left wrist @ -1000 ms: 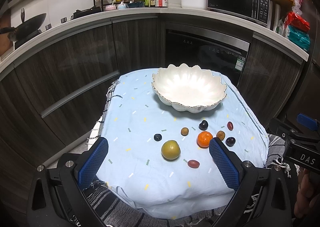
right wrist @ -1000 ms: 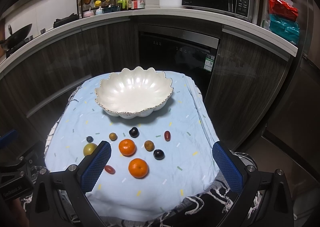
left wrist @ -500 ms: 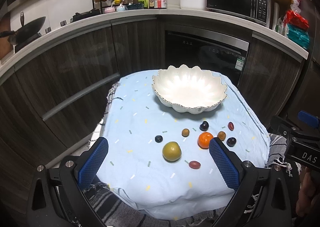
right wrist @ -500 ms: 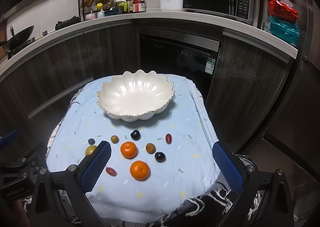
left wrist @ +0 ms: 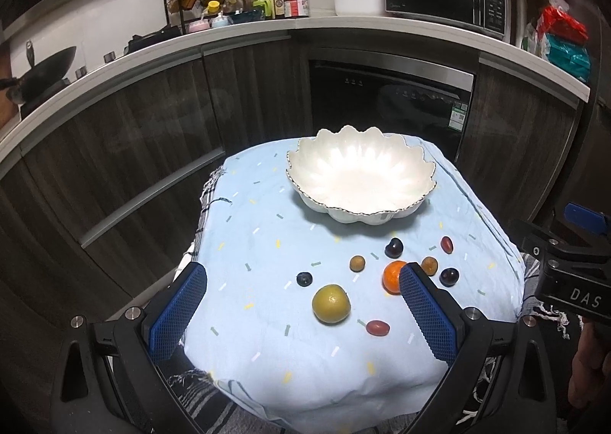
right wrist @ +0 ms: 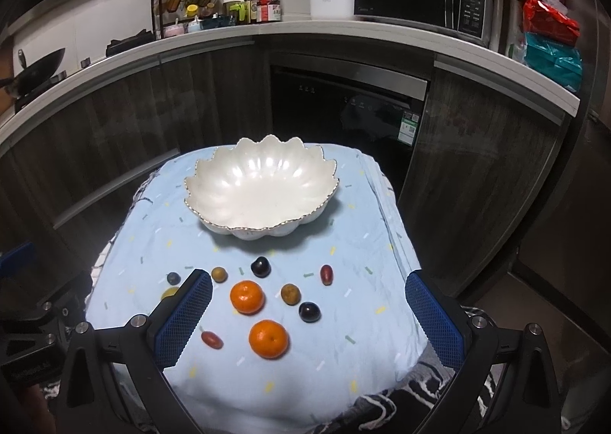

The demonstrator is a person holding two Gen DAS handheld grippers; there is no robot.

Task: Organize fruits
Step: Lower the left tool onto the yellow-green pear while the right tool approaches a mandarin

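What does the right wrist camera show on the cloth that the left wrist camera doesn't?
Only the right wrist view shows the nearer orange; the left gripper's finger hides that spot in the left view. Only the left view shows the yellow-green fruit whole. Both show the empty white bowl, the farther orange and the small dark and red fruits.

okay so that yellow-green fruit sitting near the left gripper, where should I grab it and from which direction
Take the yellow-green fruit across its widest middle, coming down from above with the left gripper, whose jaws are open. It is round and sits free on the blue cloth, with the small red fruit and the blueberry both apart from it, so the fingers should have room either side.
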